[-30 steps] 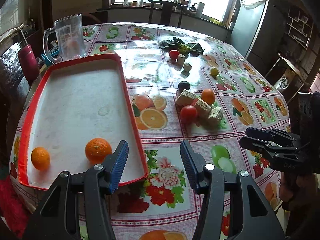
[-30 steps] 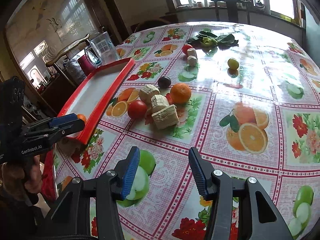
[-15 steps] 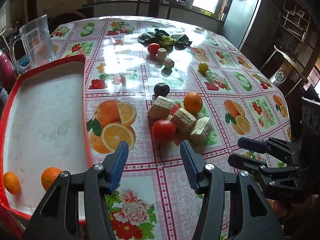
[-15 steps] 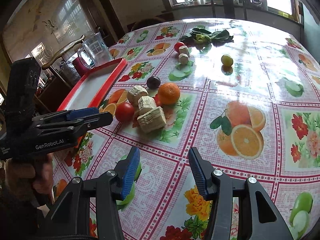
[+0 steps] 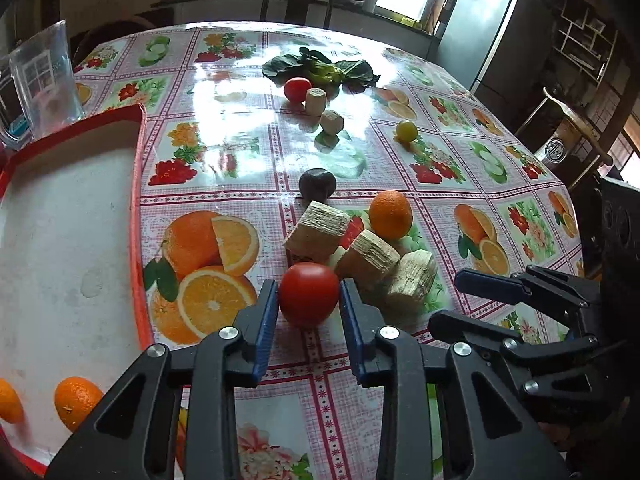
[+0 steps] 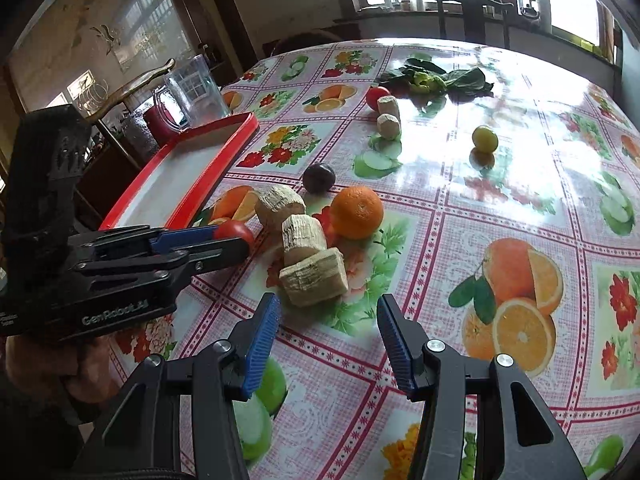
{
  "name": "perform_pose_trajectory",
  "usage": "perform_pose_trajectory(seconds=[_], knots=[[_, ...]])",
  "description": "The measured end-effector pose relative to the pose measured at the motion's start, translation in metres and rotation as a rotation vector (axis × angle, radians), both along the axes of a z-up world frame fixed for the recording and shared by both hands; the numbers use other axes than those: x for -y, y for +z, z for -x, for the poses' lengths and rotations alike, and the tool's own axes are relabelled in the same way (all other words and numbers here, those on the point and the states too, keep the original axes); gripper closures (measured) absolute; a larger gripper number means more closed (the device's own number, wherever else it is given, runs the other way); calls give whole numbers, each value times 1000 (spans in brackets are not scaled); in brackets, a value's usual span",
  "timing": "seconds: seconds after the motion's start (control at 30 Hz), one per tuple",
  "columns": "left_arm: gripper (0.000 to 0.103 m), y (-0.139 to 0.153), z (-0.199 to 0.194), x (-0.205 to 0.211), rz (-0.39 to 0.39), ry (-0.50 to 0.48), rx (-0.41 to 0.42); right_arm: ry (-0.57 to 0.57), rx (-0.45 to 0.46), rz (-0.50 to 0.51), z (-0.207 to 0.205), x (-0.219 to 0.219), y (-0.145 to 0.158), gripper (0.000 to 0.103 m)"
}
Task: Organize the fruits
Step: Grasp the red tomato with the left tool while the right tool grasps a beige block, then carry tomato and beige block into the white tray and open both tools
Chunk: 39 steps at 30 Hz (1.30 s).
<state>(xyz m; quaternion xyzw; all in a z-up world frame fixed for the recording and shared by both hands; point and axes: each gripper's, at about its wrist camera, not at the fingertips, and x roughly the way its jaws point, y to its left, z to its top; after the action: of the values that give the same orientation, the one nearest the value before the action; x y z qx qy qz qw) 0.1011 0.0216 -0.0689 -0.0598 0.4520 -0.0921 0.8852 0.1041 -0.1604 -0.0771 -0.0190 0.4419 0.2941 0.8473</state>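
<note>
The left gripper [image 5: 308,304] had just been closing, and its blue pads sat tight on both sides of a red tomato [image 5: 309,293] on the flowery tablecloth [image 5: 224,152], right by three tan chunks [image 5: 362,254]. The right gripper [image 6: 326,336] was held apart with nothing in it. Two small oranges [image 5: 76,400] lay in the red tray [image 5: 138,216].

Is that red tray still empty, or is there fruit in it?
Not empty. The red tray holds two small oranges in its near corner; the rest of its white floor is bare.
</note>
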Motion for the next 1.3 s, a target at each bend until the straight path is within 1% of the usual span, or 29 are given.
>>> perform_pose_trajectory(seconds=[0.1,0.13,0.17,0.23,0.33,0.57,0.77,1.03,1.3], knots=[[75,2,5,-9,31,5,-1,13,-4,17,-7,-12,-6,51],[75,2,7,-11,37,8,0,12,13,25,-7,-14,-6,52],[75,2,9,-13,41,10,2,14,21,43,-6,-17,-6,55],[75,3,13,-17,51,15,6,17,32,61,-5,-21,-6,66],[75,5,19,-21,65,19,10,16,24,48,-1,-19,-4,67],[75,13,32,-28,67,28,32,22,7,5,14,-13,5,67],[75,19,46,-34,61,41,52,40,21,-9,24,-17,16,67],[75,25,65,-52,49,78,68,79,37,-23,38,-32,28,67],[75,31,80,-75,46,122,86,122,47,-22,49,-56,35,67]])
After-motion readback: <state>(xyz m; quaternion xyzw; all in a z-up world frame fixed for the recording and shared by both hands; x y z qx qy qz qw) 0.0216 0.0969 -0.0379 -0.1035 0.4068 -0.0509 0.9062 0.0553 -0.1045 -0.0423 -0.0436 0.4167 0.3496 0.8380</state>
